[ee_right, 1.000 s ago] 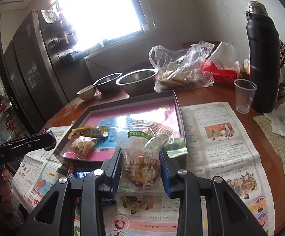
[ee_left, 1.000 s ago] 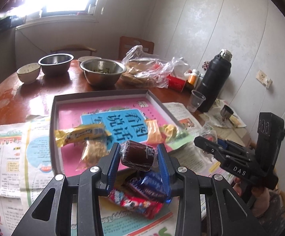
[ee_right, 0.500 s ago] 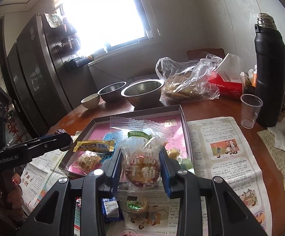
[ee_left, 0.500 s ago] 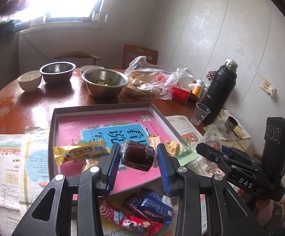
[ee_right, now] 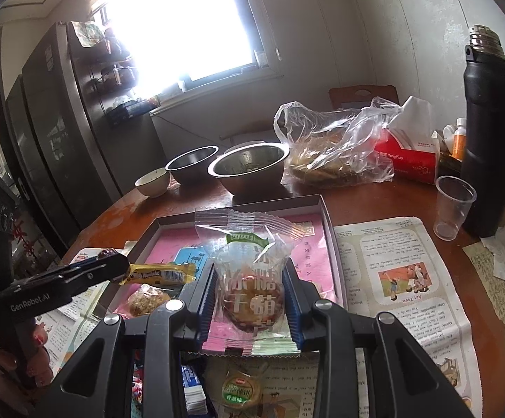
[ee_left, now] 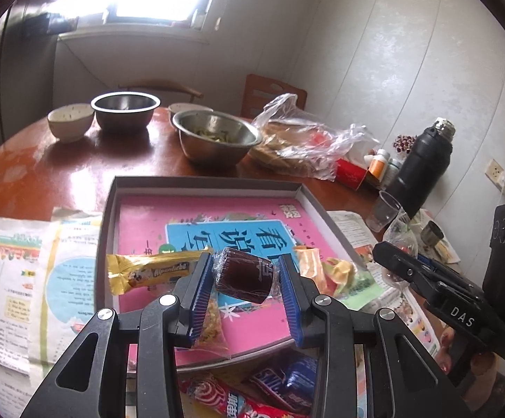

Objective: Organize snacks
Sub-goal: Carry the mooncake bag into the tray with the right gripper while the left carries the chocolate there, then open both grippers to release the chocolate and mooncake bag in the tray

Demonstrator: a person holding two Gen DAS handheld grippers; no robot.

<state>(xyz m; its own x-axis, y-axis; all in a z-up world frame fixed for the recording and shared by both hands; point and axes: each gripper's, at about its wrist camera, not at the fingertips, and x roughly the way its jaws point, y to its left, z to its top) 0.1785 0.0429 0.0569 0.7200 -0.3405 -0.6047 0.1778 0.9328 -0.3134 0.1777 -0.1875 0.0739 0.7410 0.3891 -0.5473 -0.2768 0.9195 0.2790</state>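
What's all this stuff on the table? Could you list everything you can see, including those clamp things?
Tray: one, grey rim, pink floor, table centre.
Yellow candy bar: one, in tray.
Dark wrapped sweet: one, brown, held over tray.
Clear-wrapped pastry: one, held over tray.
Steel bowls: two, behind tray.
Ceramic bowls: two, whitish, beside steel bowls.
Plastic bag: one, clear, behind tray.
Tissue box: one, red.
Flask: one, black.
Plastic cup: one, clear, beside flask.
Newspapers: several, under tray.
Left gripper: black, blue pads, clamping sweet.
Right gripper: same, clamping pastry.
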